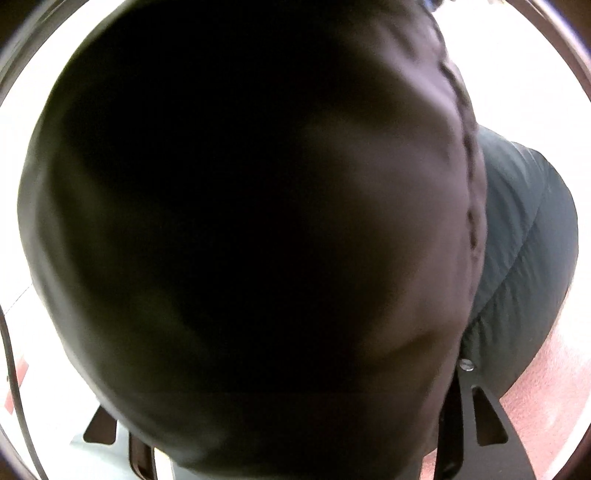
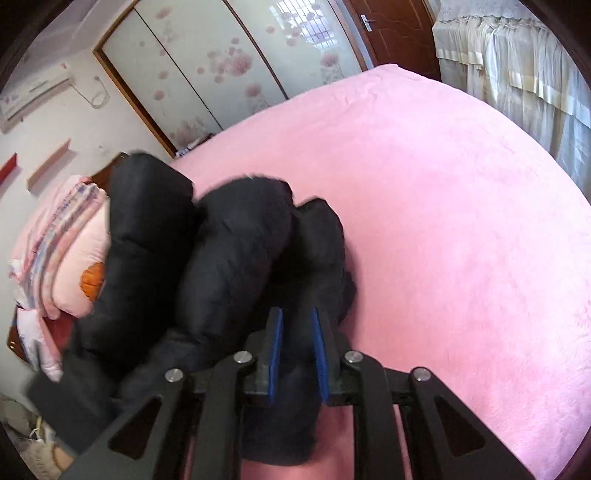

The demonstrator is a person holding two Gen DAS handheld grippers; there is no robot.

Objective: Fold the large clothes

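Note:
A large black padded jacket (image 2: 221, 251) lies bunched in thick rolls on the pink bed (image 2: 461, 221), at its left side. My right gripper (image 2: 298, 325) is shut on a fold of the jacket, the black fabric pinched between its blue pads (image 2: 276, 350). In the left wrist view the jacket (image 1: 258, 221) hangs right over the lens and fills nearly the whole frame. The fingers of my left gripper are hidden under the fabric; only part of its black frame (image 1: 476, 417) shows at the bottom right.
A stack of folded pink quilts and a pillow (image 2: 62, 243) sits at the left end of the bed. A wardrobe with flowered sliding doors (image 2: 221, 66) and a brown door (image 2: 399, 33) stand behind. White curtains (image 2: 517, 74) hang at the right.

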